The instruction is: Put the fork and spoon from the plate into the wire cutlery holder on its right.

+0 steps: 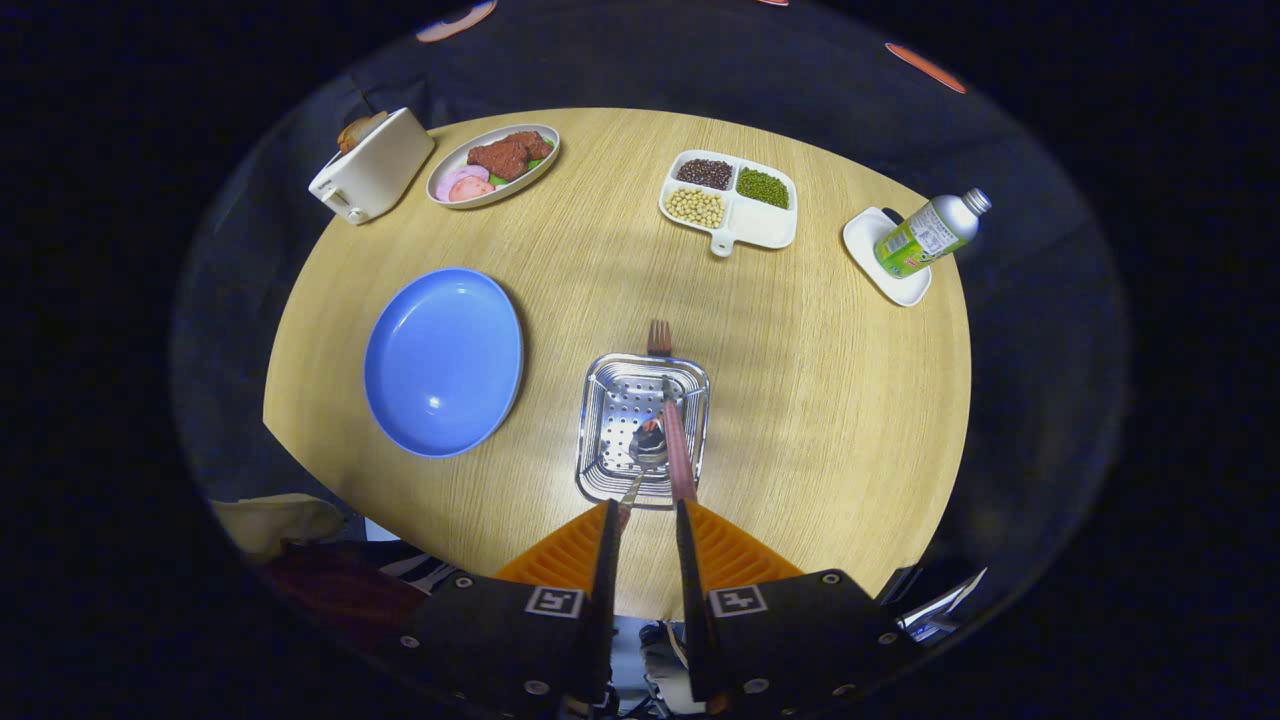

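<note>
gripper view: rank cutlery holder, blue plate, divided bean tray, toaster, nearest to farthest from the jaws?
Gripper, jaws nearly closed with a gap between them.
1. Cutlery holder: just ahead of the jaws, fork and spoon inside.
2. Blue plate: left of the holder.
3. Divided bean tray: beyond the holder, slightly right.
4. Toaster: far left edge of the table.

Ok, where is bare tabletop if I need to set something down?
Bare patches: between the blue plate, meat dish and divided tray; and right of the wire holder, below the bottle. Crowded along the far edge by the toaster. Gripper is slightly open over the holder.
</note>
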A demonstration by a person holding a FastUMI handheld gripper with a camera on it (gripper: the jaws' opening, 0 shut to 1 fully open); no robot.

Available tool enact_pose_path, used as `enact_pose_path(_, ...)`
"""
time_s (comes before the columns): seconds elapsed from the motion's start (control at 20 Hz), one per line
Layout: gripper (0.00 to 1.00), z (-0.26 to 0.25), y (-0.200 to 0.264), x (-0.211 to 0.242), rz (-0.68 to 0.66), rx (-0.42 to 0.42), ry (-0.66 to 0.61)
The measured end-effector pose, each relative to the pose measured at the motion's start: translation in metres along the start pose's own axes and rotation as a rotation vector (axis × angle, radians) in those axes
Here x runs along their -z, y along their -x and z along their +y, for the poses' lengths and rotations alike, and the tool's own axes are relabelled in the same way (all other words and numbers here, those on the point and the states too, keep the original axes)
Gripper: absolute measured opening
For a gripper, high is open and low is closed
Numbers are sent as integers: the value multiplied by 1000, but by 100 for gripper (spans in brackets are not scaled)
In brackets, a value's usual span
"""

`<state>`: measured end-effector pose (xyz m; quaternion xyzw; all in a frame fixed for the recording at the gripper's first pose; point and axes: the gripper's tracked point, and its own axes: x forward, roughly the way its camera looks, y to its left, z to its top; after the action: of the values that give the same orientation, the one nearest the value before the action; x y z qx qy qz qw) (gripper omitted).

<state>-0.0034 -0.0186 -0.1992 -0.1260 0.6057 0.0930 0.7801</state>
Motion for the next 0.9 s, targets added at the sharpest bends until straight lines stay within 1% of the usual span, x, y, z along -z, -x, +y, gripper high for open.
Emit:
enact_pose_path(0.05, 36, -4, 2, -2, -20, 5, -10)
enact_pose_path(0.15, 49, -9, 9, -9, -79, 6, -46)
enact_pose_path(0.2, 64, -12, 14, -14, -119, 7, -64)
enact_pose_path(0.25, 72, -15, 18, -19, -158, 11, -82)
enact_pose_path(0.3, 84, -19, 24, -26, -212, 16, -99)
enact_pose_path(0.4, 99, -27, 39, -38, -318, 26, -131)
enact_pose_path(0.7, 99, -52, 104, -72, -658, 47, -247)
enact_pose_path(0.8, 98, -60, 124, -80, -774, 73, -260)
enact_pose_path(0.9, 98, -69, 139, -80, -874, 120, -269)
